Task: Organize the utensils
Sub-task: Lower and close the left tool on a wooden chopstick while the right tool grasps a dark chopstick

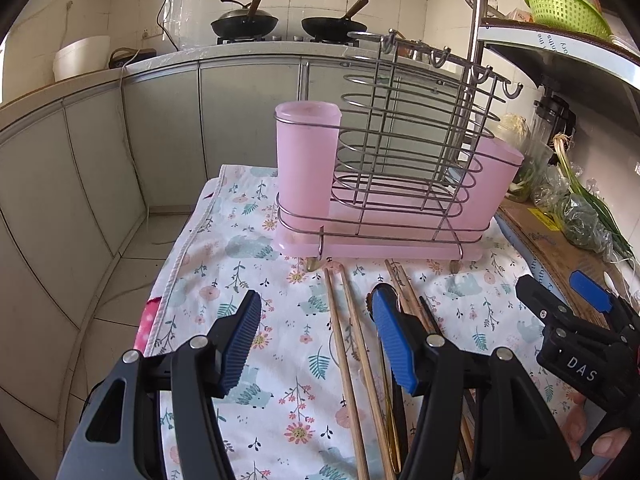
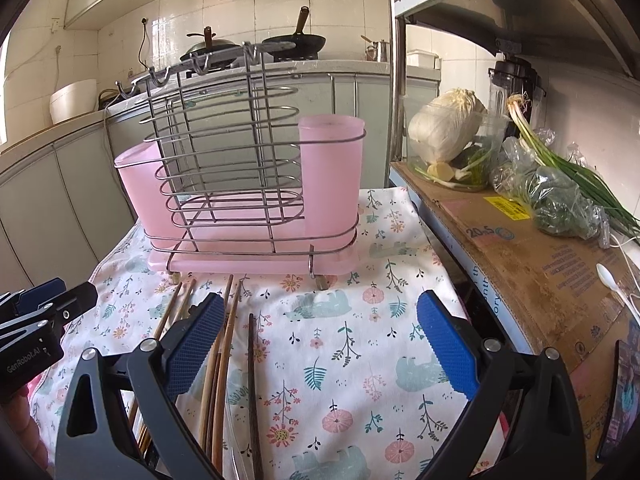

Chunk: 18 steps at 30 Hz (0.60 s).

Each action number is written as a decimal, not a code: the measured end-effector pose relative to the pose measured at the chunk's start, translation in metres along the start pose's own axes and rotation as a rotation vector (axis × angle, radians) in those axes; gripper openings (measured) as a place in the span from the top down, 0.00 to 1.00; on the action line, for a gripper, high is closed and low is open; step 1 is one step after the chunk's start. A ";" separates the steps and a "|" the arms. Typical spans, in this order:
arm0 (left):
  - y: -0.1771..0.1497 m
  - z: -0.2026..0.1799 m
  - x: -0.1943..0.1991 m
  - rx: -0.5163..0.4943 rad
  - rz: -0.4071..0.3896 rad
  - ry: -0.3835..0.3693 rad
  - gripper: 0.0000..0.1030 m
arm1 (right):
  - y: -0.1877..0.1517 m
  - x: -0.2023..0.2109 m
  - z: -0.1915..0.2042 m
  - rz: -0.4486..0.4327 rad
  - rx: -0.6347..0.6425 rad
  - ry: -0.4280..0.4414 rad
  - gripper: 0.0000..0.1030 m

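A wire utensil rack [image 1: 404, 152] [image 2: 240, 168] with pink cups [image 1: 306, 160] [image 2: 332, 176] at each end and a pink drip tray stands on a floral cloth [image 1: 260, 280] [image 2: 360, 340]. Several wooden chopsticks [image 1: 352, 356] [image 2: 218, 364] and a dark chopstick [image 2: 253, 392] lie on the cloth in front of the rack. My left gripper [image 1: 316, 336] is open, hovering above the chopsticks. My right gripper [image 2: 320, 340] is open above bare cloth, right of the chopsticks. Each gripper shows at the edge of the other's view, the right one [image 1: 568, 308] and the left one [image 2: 52, 304].
A cardboard-covered shelf [image 2: 520, 248] to the right carries a cabbage [image 2: 444, 124], bagged greens [image 2: 560, 196], scallions and a white spoon [image 2: 608, 280]. A metal pole [image 2: 396, 60] rises beside the rack. Behind are cabinets, a stove with woks [image 1: 244, 20] and a white pot [image 1: 80, 58]. The floor lies left.
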<state>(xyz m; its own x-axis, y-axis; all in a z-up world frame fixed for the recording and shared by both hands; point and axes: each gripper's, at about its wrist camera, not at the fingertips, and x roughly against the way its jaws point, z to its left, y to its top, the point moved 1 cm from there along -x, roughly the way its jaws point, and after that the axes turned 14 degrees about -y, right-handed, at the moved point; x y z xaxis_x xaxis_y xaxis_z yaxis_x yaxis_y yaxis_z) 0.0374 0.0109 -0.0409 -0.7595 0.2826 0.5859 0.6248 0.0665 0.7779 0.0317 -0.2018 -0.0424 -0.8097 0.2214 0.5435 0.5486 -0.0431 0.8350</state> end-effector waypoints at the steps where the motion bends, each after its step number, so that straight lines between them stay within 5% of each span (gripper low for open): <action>1: 0.000 0.003 -0.002 0.011 0.008 0.000 0.44 | -0.001 -0.001 0.000 0.003 0.001 0.001 0.06; 11: -0.001 0.027 -0.028 0.055 0.115 -0.023 0.57 | -0.002 -0.010 0.002 0.046 0.017 0.040 0.06; 18: 0.004 0.038 -0.056 0.128 0.247 -0.107 0.69 | -0.004 -0.020 0.004 0.100 0.043 0.095 0.22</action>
<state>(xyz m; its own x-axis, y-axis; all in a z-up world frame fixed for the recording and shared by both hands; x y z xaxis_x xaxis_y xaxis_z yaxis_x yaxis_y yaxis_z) 0.0889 0.0316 -0.0795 -0.5624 0.4041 0.7214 0.8114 0.1016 0.5756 0.0461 -0.2022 -0.0571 -0.7655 0.1251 0.6311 0.6343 -0.0176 0.7729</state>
